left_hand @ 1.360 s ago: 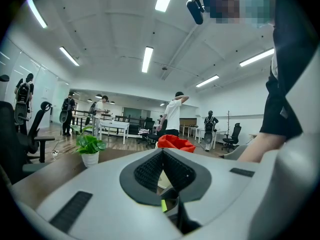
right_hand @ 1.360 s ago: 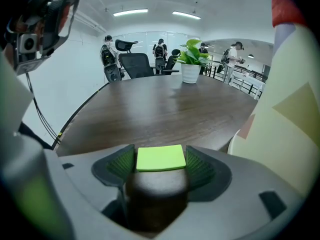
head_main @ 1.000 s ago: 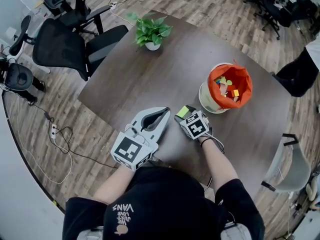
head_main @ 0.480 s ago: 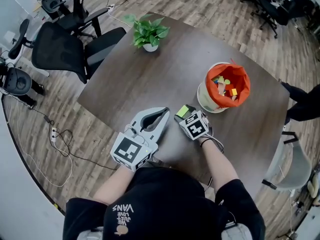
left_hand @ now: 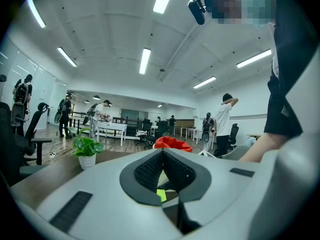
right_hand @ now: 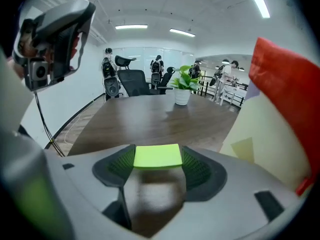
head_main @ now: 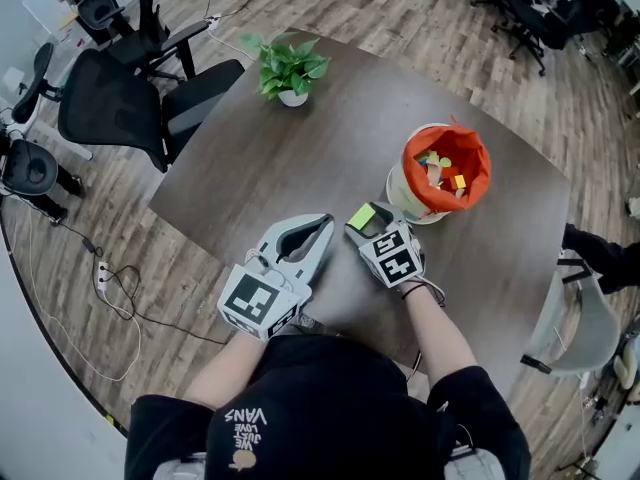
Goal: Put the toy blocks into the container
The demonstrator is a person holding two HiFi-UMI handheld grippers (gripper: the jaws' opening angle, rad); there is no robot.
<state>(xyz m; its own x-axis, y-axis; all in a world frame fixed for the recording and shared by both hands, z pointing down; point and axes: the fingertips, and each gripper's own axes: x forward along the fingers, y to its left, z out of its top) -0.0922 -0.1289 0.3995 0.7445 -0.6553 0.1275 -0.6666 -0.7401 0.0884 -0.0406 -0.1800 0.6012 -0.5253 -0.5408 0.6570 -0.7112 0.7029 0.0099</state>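
Observation:
A lime-green toy block (right_hand: 157, 156) sits clamped between the jaws of my right gripper (head_main: 364, 220), just left of the container; the head view shows the green block (head_main: 362, 216) at the gripper's tip. The container (head_main: 432, 173) is a cream bucket lined with an orange-red bag, with several coloured blocks inside. In the right gripper view its cream wall and red liner (right_hand: 280, 109) fill the right side. My left gripper (head_main: 318, 231) lies low on the table beside the right one, jaws closed with nothing between them (left_hand: 161, 171).
A potted plant (head_main: 286, 66) stands at the table's far side. The dark wooden table (head_main: 300, 158) ends close to my body. Office chairs (head_main: 120, 98) stand at the left, another chair (head_main: 580, 318) at the right. People stand in the background.
My right gripper with the green block has edged slightly up and toward the container. The left gripper has stayed put. The view has shifted a little.

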